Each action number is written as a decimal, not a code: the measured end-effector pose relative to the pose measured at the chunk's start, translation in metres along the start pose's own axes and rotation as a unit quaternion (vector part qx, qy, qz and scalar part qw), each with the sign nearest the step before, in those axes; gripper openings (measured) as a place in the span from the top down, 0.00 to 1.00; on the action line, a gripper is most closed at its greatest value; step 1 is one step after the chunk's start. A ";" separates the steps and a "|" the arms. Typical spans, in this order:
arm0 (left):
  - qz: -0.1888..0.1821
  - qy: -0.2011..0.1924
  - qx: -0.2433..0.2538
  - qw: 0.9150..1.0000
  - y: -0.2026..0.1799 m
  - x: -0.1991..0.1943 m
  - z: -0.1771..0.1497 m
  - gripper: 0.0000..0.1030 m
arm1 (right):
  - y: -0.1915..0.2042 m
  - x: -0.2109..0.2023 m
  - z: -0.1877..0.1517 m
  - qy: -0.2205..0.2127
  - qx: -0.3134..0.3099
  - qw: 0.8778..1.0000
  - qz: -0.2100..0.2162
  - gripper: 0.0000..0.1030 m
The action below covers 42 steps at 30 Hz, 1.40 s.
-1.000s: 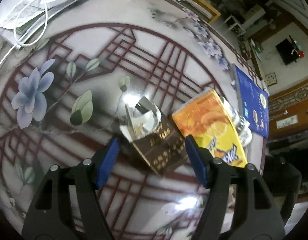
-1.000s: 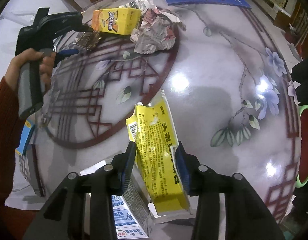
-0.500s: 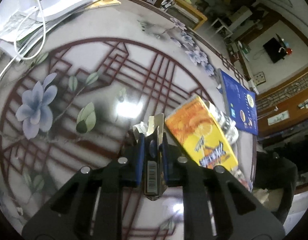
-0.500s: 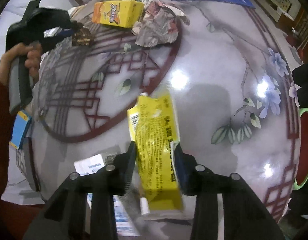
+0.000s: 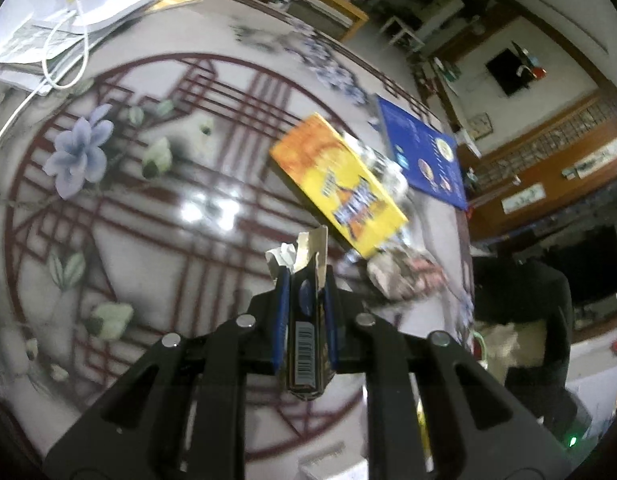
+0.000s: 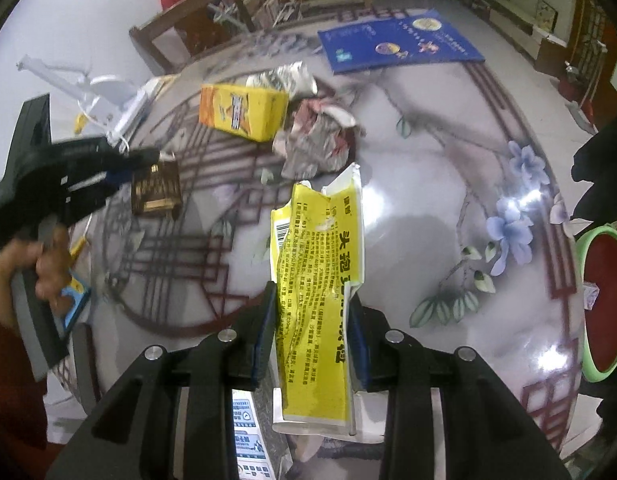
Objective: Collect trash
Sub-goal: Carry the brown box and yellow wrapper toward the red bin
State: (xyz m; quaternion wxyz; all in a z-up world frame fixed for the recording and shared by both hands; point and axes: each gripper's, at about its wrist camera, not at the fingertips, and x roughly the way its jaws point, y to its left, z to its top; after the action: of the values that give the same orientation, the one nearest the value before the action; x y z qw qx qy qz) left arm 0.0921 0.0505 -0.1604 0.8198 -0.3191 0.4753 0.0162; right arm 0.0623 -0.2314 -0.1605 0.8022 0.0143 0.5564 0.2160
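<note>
In the left wrist view my left gripper [image 5: 306, 280] is shut on a dark brown pack [image 5: 306, 328], edge-on with its barcode toward the camera and torn foil at its top, lifted off the table. The right wrist view shows that same left gripper [image 6: 134, 168], in a person's hand [image 6: 48, 264], holding the brown pack [image 6: 158, 188] in the air. My right gripper [image 6: 312, 296] is shut on a flattened yellow packet [image 6: 316, 248], raised above the table. A yellow box [image 6: 244, 112] and crumpled paper [image 6: 320, 144] lie on the patterned round table [image 6: 428, 208].
A blue booklet [image 6: 400, 44] lies at the table's far edge. A green-rimmed red bin [image 6: 583, 304] stands off the table's right side. Printed leaflets [image 6: 248, 432] lie under my right gripper. A white appliance with a cord [image 5: 68, 0] sits on papers. A wooden chair [image 6: 212, 12] stands behind the table.
My left gripper closed on the brown pack and lifted it off the table. My right gripper tightened on the yellow packet and rose with it.
</note>
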 end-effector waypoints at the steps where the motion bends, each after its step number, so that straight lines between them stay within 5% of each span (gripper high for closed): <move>1: -0.003 0.001 0.009 1.000 -0.007 -0.001 -0.005 0.85 | -0.001 -0.003 0.000 -0.004 0.003 1.000 0.001 0.69; 21: -0.053 0.026 0.112 0.992 -0.092 -0.006 -0.052 0.85 | -0.038 -0.064 -0.026 -0.075 0.071 0.994 -0.023 0.68; 42: -0.062 0.046 0.176 0.981 -0.146 0.007 -0.090 0.85 | -0.083 -0.091 -0.050 -0.096 0.115 0.988 -0.046 0.68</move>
State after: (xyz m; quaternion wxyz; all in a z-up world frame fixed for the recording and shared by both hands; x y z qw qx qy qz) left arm 0.0748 -0.1163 -0.1229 0.8397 -0.1991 0.4872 -0.1338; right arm 0.0185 -0.3503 -0.1202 0.8537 0.1016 0.4984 0.1113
